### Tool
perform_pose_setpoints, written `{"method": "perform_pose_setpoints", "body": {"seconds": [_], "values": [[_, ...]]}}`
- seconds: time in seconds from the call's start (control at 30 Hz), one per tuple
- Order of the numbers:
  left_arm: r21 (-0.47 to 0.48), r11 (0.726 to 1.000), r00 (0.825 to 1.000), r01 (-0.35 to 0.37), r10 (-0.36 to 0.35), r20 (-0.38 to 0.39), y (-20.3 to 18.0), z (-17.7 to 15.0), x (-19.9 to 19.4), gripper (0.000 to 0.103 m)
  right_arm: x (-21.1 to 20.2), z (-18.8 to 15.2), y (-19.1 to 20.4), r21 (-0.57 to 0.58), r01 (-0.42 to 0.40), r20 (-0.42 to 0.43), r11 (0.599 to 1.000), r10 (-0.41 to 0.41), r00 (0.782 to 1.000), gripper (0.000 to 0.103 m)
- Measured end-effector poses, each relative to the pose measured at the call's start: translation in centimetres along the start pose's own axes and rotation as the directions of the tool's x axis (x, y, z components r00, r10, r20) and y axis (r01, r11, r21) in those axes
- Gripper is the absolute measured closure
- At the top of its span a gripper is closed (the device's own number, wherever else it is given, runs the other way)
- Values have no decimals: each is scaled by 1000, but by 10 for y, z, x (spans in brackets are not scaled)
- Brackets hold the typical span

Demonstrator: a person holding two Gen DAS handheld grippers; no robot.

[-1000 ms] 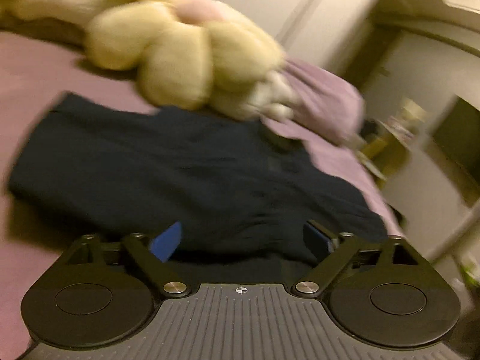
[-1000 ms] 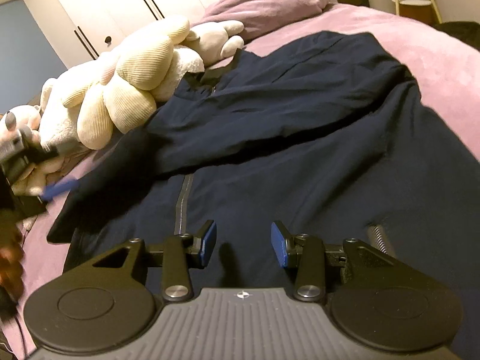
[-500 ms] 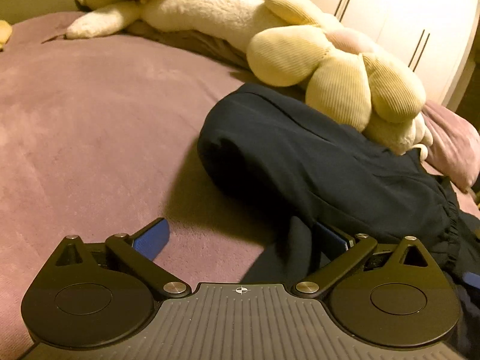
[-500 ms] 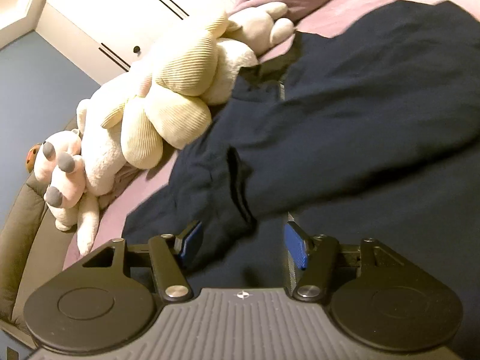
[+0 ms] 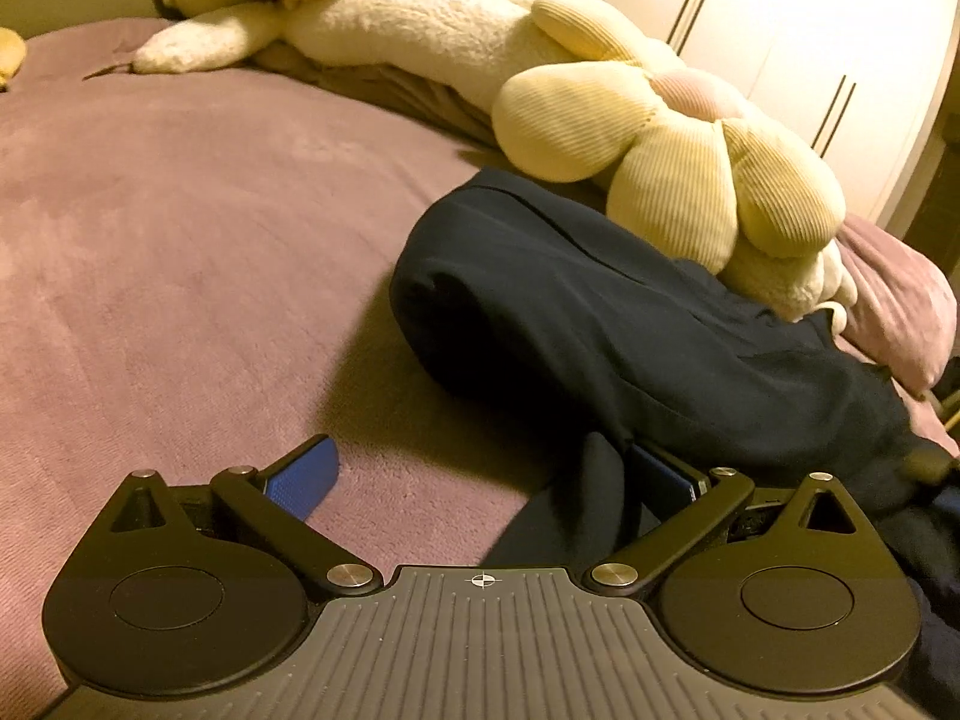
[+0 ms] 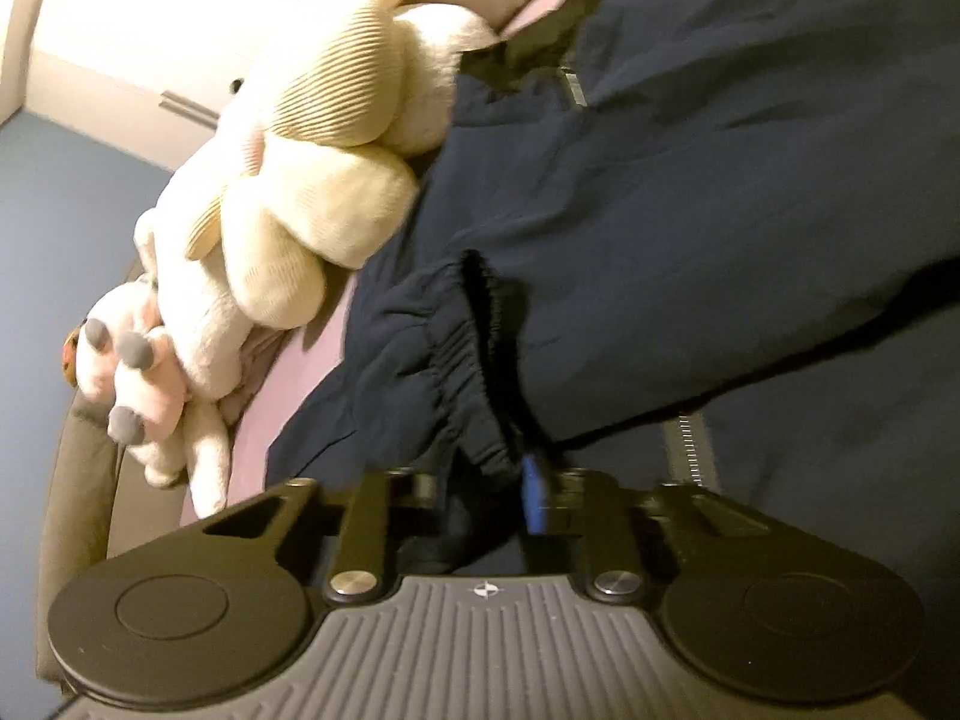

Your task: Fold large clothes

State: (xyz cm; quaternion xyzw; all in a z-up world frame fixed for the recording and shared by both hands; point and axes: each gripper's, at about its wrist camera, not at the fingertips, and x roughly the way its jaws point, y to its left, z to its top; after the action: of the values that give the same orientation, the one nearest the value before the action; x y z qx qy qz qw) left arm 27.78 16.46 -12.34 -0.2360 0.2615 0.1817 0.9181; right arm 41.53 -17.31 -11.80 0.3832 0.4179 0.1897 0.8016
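1. Having dropped lower since a second ago, left tool [image 5: 480,474] now sitting just over the bed [image 5: 180,240] rather than above the middle of the jacket [image 5: 600,312].
2. Having swung across the jacket toward the plush toys, right tool [image 6: 480,486] now sitting at the cuff [image 6: 474,360], the zip [image 6: 690,444] showing just to its right.
3. Left tool standing spread wide: one blue pad [image 5: 303,474] lying bare against the pink cover, the other pad mostly hidden by a dark fold of cloth rising between the two, pads not pressing on it.
4. Right tool having just been closing, now pinching the gathered elastic cuff of the sleeve, one blue pad [image 6: 534,498] showing right beside the bunched cloth.
5. Jacket lying on the bed, navy, sleeve folded across the body, its rounded folded end [image 5: 444,294] resting on the cover.
6. Flower cushion [image 5: 672,138] lying just beyond the jacket, touching its far edge.
7. Long cream plush [image 5: 420,18] lying behind the cushion, along the far side of the bed.
8. Pink pillow [image 5: 900,300] showing at the right, beyond the jacket.
9. White wardrobe [image 5: 810,30] standing behind the bed.
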Motion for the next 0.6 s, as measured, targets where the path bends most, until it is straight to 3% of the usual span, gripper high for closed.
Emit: {"method": "perform_pose_setpoints", "body": {"seconds": [0.03, 0.1, 0.2, 0.3, 0.4, 0.47, 0.53, 0.6], "values": [[-5, 1000, 1000, 3, -3, -1, 0, 0, 0, 0, -7, 0, 7, -21, -7, 13, 1000, 8, 1000, 92], [-15, 1000, 1000, 12, -12, -5, 2, 1, -1, 0, -24, 3, 20, -34, -67, 45, 997, 69, 997, 94], [-28, 999, 1000, 25, -25, -5, 5, 2, -2, 0, -67, 17, 32, -84, -173, 145, 981, 184, 972, 95], [-24, 999, 1000, 23, -23, -4, 4, 1, -3, 0, -114, 35, 31, -159, -80, 280, 984, 122, 952, 95], [-6, 1000, 1000, 9, -9, -10, 1, 1, -3, 0, -147, 49, 16, -222, 146, 401, 964, -47, 915, 95], [-1, 1000, 1000, 7, -7, -12, 0, 1, -2, 0, -154, 57, -2, -214, 243, 422, 946, -135, 896, 93], [2, 1000, 1000, 4, -4, -12, -1, 0, -3, 0, -154, 63, -24, -168, 300, 405, 939, -211, 889, 84], [10, 1000, 1000, -3, 3, -14, -3, 0, -3, 0, -156, 62, -52, -82, 257, 364, 963, -211, 907, 69]]}}
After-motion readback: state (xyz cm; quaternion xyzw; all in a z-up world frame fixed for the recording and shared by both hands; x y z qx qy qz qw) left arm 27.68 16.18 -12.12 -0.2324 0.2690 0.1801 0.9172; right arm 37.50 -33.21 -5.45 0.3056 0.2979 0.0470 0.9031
